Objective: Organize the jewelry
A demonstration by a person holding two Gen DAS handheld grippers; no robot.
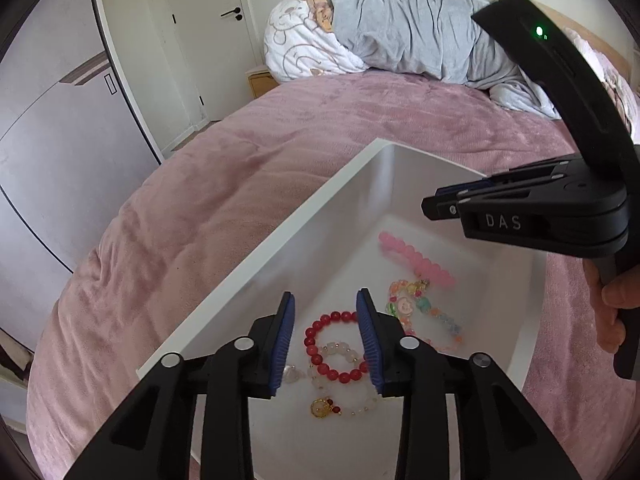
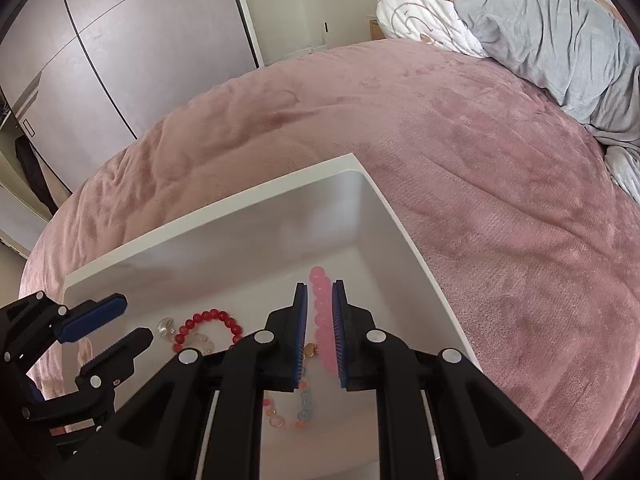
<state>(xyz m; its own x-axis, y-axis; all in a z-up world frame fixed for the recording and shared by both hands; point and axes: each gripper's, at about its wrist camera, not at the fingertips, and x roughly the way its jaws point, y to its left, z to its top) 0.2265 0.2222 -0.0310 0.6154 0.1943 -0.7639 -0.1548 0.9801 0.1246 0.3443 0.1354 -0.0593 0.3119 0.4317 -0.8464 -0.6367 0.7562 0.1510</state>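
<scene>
A white box (image 1: 280, 248) sits on a pink bedspread and holds several bead bracelets. My left gripper (image 1: 326, 296) hangs open over a red bead bracelet (image 1: 309, 341), and its pads touch nothing. A clear-bead bracelet with a gold charm (image 1: 320, 407) lies against the red one. A pale pink bracelet (image 1: 416, 258) and a multicoloured one (image 1: 420, 304) lie further right on the box floor. My right gripper (image 1: 430, 203) hovers above the box with its jaws together and empty. In the right wrist view, the pink bracelet (image 2: 320, 304) shows through the slit of the right gripper (image 2: 319, 285). The left gripper (image 2: 134, 318) is at the left.
The pink bedspread (image 2: 480, 200) spreads around the box (image 2: 240, 194). A grey blanket (image 1: 420, 32) and a white printed duvet (image 1: 296, 44) are piled at the bed's far end. Grey wardrobe doors (image 2: 120, 60) stand to the left. A person's hand (image 1: 612, 300) holds the right gripper.
</scene>
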